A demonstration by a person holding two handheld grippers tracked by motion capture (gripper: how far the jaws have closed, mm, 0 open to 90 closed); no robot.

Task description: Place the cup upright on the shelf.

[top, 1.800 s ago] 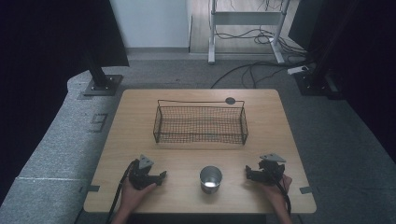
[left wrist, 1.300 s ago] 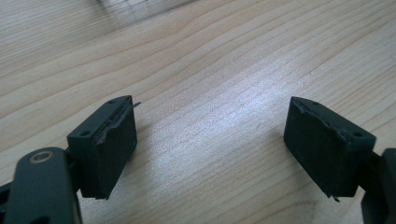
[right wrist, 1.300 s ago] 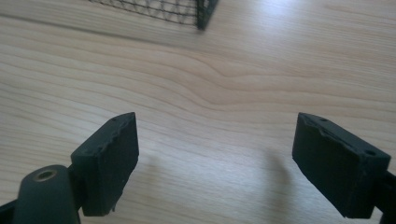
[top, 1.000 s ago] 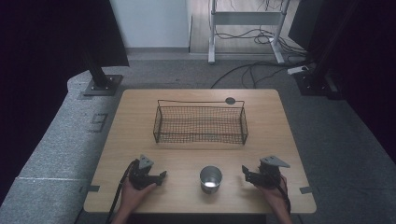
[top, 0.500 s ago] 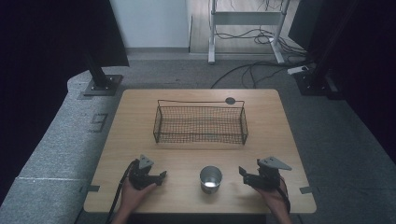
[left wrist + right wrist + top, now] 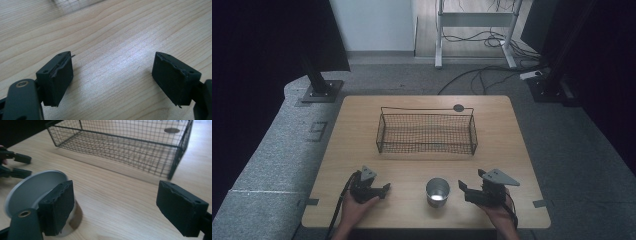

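Right gripper [image 6: 464, 190], jaws apart and empty, approaching metal cup [image 6: 437, 192] at lower centre; next, straddle its rim

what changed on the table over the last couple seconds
The right gripper has lifted off the table and edged toward the metal cup, jaws open with nothing between them. The left gripper, the cup and the wire basket stayed put.

high view dim, dark at both sides, the counter [image 6: 422, 165] evenly lit. in the left gripper view a pale glare patch sits on the wood; far grain soft. basket [image 6: 125, 147] mesh slightly blurred.
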